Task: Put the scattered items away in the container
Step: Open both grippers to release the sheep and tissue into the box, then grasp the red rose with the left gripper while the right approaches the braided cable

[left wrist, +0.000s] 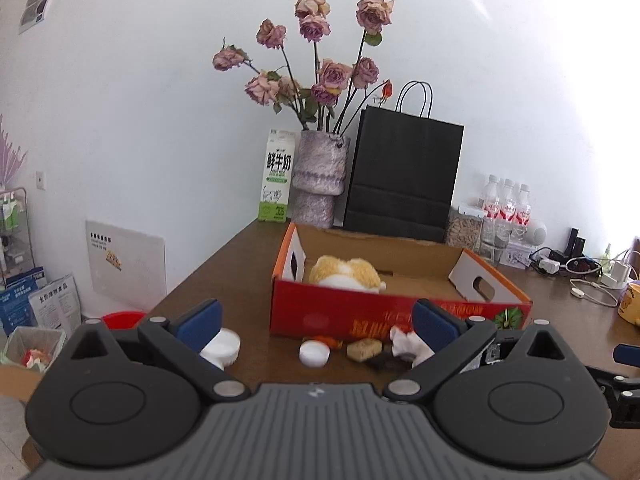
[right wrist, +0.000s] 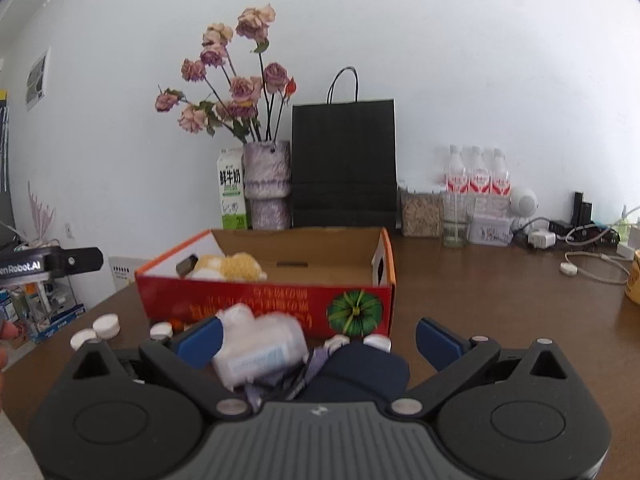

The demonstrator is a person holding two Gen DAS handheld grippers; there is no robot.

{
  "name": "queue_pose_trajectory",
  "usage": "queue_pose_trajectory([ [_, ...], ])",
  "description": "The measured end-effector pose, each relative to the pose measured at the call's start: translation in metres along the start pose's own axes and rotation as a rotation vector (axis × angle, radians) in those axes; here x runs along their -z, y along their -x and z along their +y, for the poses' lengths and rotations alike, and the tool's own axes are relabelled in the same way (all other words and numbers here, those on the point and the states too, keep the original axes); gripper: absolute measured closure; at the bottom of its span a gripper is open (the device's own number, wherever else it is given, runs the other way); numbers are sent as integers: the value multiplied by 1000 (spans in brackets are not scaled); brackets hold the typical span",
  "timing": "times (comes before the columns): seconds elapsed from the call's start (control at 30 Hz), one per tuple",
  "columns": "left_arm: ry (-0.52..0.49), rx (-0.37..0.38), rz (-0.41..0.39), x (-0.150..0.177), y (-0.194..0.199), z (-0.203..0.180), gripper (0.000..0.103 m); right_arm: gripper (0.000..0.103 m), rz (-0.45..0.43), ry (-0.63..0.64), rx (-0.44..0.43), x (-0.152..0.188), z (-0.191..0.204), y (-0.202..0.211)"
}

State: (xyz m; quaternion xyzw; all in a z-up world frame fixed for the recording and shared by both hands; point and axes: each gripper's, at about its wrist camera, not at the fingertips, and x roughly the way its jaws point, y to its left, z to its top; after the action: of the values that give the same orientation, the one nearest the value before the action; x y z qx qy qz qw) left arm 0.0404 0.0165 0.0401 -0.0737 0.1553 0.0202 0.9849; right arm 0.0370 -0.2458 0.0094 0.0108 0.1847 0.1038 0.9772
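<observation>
Translucent white plastic bottle (right wrist: 260, 350) looks light and slick, grab mid-body; right gripper (right wrist: 320, 340) and left gripper (left wrist: 316, 320) both spread wide, empty

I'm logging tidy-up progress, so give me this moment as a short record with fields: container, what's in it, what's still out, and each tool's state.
container: red cardboard box, open top, on the brown table
inside: yellow and white plush toy
still out, by the box front: white caps, sponge piece, crumpled tissue, white plastic bottle, dark blue cloth
left tool: open, empty
right tool: open, bottle and cloth between its fingers, not gripped
</observation>
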Motion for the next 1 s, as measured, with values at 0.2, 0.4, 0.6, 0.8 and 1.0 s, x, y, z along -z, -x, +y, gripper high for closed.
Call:
queue_pose_trajectory([
  [0.2,-4,14,87,35,24,4,0,0,123,21,13,47,9,18],
  [0.4,-55,25,116,40,20,-7,0,0,142,68,-22,54,25,19],
  [0.6,-60,19,160,46,14,-7,0,0,169,66,-40,53,25,14],
  [0.8,-75,25,191,51,10,-10,0,0,187,69,-111,54,32,12],
  [1.0,-81,33,208,54,4,-8,0,0,214,85,-156,55,44,5],
])
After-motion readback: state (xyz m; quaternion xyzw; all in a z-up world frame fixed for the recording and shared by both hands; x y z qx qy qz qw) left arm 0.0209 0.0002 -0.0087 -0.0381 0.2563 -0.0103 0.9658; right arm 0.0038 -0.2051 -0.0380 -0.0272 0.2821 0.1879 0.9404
